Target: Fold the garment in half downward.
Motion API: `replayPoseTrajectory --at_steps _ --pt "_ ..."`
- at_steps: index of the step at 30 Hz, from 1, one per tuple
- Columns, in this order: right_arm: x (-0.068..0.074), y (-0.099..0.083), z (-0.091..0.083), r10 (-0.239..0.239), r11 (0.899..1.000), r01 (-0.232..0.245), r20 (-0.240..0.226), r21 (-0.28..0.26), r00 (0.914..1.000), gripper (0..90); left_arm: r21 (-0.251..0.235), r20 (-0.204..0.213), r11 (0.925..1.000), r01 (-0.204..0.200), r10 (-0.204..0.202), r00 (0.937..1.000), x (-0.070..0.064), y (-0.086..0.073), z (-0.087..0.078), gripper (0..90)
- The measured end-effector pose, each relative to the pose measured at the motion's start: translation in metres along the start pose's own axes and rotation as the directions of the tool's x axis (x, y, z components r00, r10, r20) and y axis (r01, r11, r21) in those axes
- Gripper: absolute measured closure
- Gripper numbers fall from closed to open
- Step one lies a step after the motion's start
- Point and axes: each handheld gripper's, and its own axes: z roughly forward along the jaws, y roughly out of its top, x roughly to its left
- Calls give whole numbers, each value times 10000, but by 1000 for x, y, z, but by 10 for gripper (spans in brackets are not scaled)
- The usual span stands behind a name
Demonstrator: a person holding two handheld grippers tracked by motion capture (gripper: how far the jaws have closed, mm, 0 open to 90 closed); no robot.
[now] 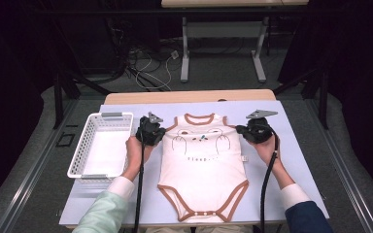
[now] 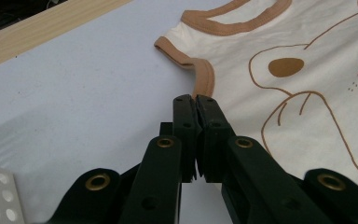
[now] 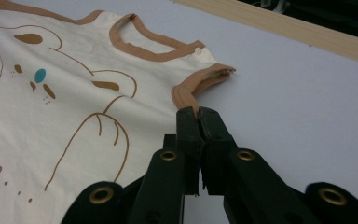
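Note:
A cream baby onesie with brown trim and a bear print lies flat, neck away from me, on a pale lavender mat. My left gripper sits at the onesie's left armhole. In the left gripper view, that gripper has its jaws pressed together on the brown armhole trim. My right gripper is at the right armhole. In the right gripper view, the right gripper is shut with the brown trim running into its tips. Both edges rest low on the mat.
A white perforated basket stands on the mat to the left of the onesie, with nothing in it. The wooden table edge runs along the far side. Beyond it are table legs and cables on the floor.

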Motion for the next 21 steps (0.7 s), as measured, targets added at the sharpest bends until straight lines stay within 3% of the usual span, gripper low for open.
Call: replayPoseTrajectory --at_steps 8,21 --pt "2 1 -4 -20 10000 19 -123 -70 9999 876 -57 133 10000 9 -8 9999 0 -2 -5 874" --pt "14 -13 -24 -325 9995 323 -546 -41 9980 873 -147 435 9999 -82 88 9990 -12 -13 -26 870"
